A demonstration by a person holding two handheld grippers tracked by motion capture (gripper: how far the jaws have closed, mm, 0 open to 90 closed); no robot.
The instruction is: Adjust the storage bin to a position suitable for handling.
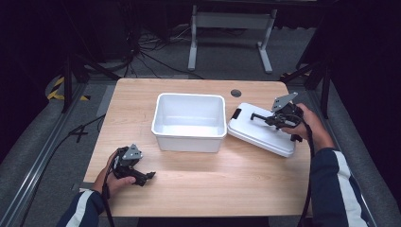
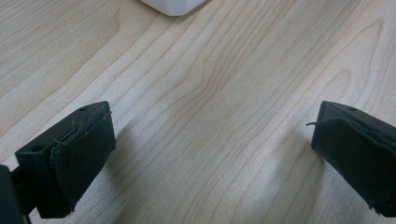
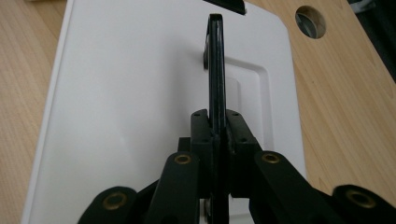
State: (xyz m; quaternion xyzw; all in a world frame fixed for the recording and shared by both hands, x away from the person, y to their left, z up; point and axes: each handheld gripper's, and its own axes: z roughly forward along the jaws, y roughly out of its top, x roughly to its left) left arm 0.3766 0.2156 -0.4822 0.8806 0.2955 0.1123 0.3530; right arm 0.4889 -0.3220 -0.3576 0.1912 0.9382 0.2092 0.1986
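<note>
At three o'clock on the table [image 1: 198, 189], just right of the empty white bin [image 1: 189, 122]: white lid [image 1: 261, 132], lying flat, one corner touching or nearly touching the bin's right wall. Long axis of the lid running from ten o'clock toward four o'clock in the high view. On top, a black folding handle [image 3: 216, 70], raised on edge, pointing straight away along the right gripper's line of sight.

Right gripper [image 1: 279, 118]: jaws fully closed on that black handle, pinching the thin bar near its close end, seen edge-on between the pads [image 3: 233, 133] in the right gripper view. Lid not yet lifted, by the look of it; white surface flat on the wood underneath.

Left gripper [image 1: 142, 178]: parked at seven o'clock, near the front edge, well apart from bin and lid. Jaws wide open, nothing between them but bare wood grain; a corner of the bin just visible at twelve o'clock in the left gripper view.

Deciding relation: bin opening lying at nine o'clock from the held lid, immediately alongside. Probable next move a lift and a short carry toward nine o'clock, with a slight turn to square the lid's long axis with the bin's rim. Right hand plainly the nearer one.
</note>
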